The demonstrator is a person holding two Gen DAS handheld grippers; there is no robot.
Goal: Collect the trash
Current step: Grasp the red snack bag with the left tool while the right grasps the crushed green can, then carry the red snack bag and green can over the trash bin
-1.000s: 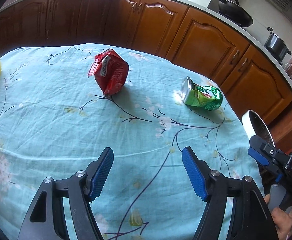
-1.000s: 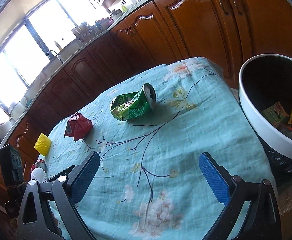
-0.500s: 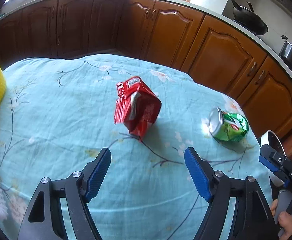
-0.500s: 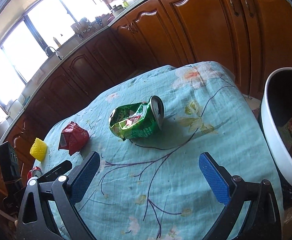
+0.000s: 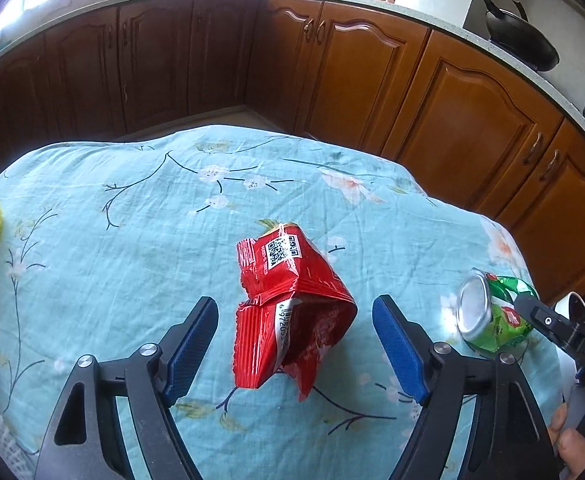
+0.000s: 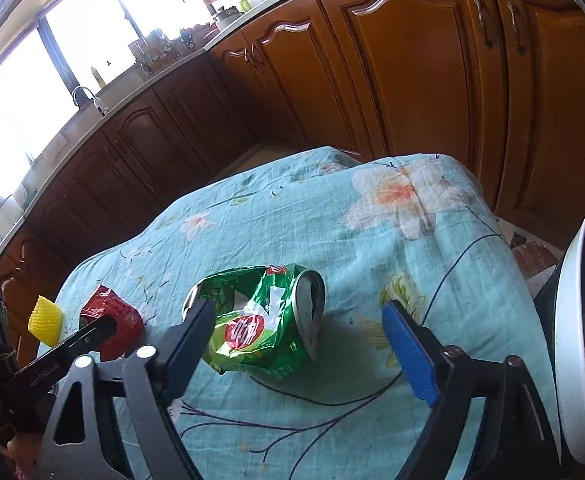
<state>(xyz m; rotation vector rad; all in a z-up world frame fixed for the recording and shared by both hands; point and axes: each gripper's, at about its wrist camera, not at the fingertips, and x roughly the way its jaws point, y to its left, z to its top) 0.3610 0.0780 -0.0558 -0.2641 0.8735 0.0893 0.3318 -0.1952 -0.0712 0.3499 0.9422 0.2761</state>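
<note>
- Left wrist view: the left gripper (image 5: 295, 338) stands wide, its blue pads either side of a crumpled red snack wrapper (image 5: 290, 312) on the flowered tablecloth (image 5: 132, 240), clear of it. A crushed green can (image 5: 492, 312) lies to the right.
- Right wrist view: the right gripper (image 6: 298, 346) is closing around the crushed green can (image 6: 260, 320); the right pad stands clear, contact at the left pad cannot be told. The white-rimmed bin (image 6: 572, 320) stands at the right edge.

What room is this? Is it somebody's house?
Most likely a home kitchen. Wooden cabinets run under a counter, a black pan sits on it, and a sink tap stands below the window. The table has a flowery cloth.
</note>
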